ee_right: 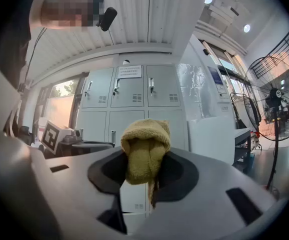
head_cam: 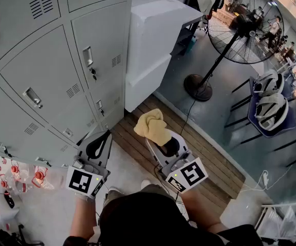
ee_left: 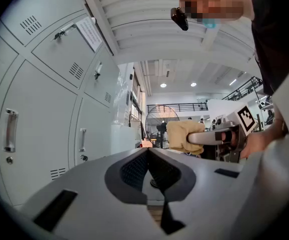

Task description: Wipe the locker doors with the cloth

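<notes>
A bunched yellow cloth sticks out of my right gripper, which is shut on it; in the right gripper view the cloth fills the space between the jaws. My left gripper is shut with nothing in it, its jaws closed together. Grey locker doors with handles and vents stand to the left and ahead; the left gripper's tip is close to a lower door. In the left gripper view the cloth and the right gripper show to the right.
A white cabinet stands beside the lockers. A black pedestal fan stands at the right on a grey floor. Wooden planks lie under the grippers. Bottles with red caps sit low at the left. Helmets rest on a bench at the right.
</notes>
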A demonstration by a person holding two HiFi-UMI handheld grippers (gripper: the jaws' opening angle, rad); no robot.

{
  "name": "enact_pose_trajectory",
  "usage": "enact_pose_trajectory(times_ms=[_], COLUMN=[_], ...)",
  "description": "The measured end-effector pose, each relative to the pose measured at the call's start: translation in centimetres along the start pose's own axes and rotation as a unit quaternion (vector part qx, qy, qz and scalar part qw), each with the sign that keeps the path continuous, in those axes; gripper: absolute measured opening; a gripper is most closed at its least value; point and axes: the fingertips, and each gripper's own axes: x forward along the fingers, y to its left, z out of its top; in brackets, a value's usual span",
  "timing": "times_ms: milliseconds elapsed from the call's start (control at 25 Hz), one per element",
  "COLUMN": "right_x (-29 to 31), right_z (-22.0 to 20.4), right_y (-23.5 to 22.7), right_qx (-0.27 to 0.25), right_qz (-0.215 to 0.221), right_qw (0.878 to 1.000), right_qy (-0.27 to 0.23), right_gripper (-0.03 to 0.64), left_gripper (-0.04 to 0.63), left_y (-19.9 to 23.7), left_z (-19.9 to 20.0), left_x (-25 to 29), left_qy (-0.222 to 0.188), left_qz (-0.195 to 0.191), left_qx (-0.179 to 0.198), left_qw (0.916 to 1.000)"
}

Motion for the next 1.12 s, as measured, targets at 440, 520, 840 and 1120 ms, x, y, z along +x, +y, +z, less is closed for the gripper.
enact_pose_trajectory(times_ms=[440, 520, 840, 1120], right_x=[3.4, 3.9, 6.1, 10.5], right_z=[-1.2, -1.6, -2.4, -2.4], right_y=[3.7, 4.1, 3.1, -1.5], right_qx=[0.028, 0.035, 0.063, 0.065], right_qz=[-0.021, -0.028, -0.026, -0.013], right_qw=[0.999, 0.999, 0.998, 0.998], right_qy=[0.009, 0.009, 0.013, 0.006], right_gripper=[0.141, 0.141, 0.144, 0.144], left_gripper=[0.008, 0.008, 0.008, 0.008], left_y=[4.4, 5.2, 7.5, 10.4], left_z=[-1.0, -1.5, -2.8, -2.9], left_x=[-5.0, -5.7, -5.6, -0.6], left_qy=[0.001, 0.005, 0.013, 0.017], left_qz=[0.001, -0.001, 0.004, 0.019], left_qx=[-0.004, -0.005, -0.001, 0.004], left_qw=[1.0000, 1.0000, 0.9999, 0.9997])
